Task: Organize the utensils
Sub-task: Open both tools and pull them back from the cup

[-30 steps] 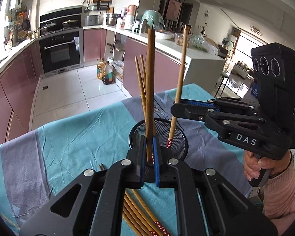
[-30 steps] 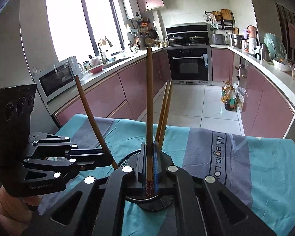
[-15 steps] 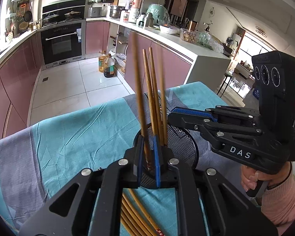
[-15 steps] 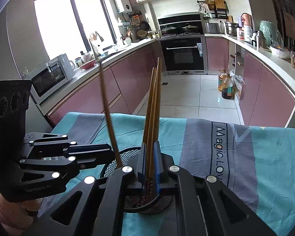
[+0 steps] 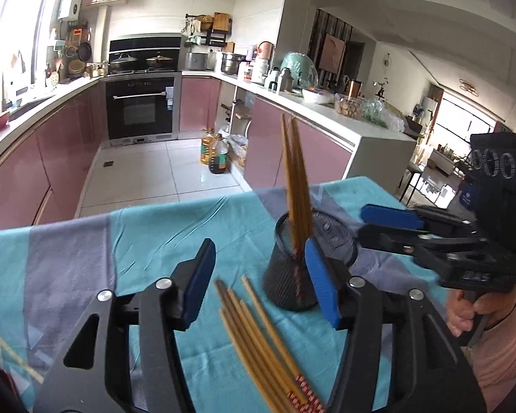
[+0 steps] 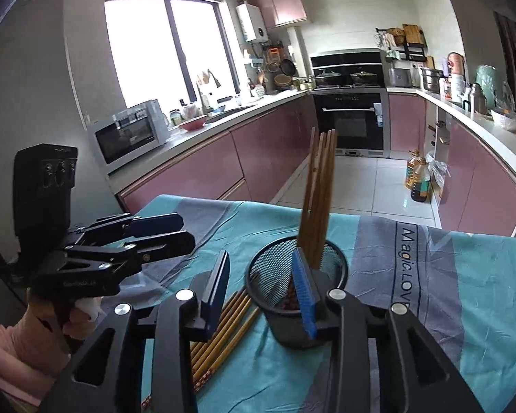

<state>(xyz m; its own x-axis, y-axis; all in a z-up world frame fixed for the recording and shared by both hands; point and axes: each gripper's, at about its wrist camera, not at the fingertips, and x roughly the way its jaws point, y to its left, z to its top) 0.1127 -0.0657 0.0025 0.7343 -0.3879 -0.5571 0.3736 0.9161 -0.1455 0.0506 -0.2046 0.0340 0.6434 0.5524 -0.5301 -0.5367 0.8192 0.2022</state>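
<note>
A black mesh holder (image 5: 292,275) stands on the teal cloth with several wooden chopsticks (image 5: 297,186) upright in it; it also shows in the right wrist view (image 6: 285,296) with the chopsticks (image 6: 318,203). More chopsticks (image 5: 261,344) lie flat on the cloth beside the holder, also seen in the right wrist view (image 6: 220,334). My left gripper (image 5: 261,275) is open and empty, just in front of the holder. My right gripper (image 6: 263,292) is open and empty, next to the holder's rim.
The table carries a teal and grey cloth (image 5: 96,241) with its far edge toward the kitchen floor. Pink cabinets (image 6: 203,168), an oven (image 5: 139,110) and oil bottles (image 5: 216,156) on the floor stand beyond. The other hand-held gripper shows in each view (image 5: 440,241) (image 6: 96,251).
Both grippers opened and let their chopsticks go into the holder. Both then pulled back and away from it. The chopsticks now lean together in the holder.
</note>
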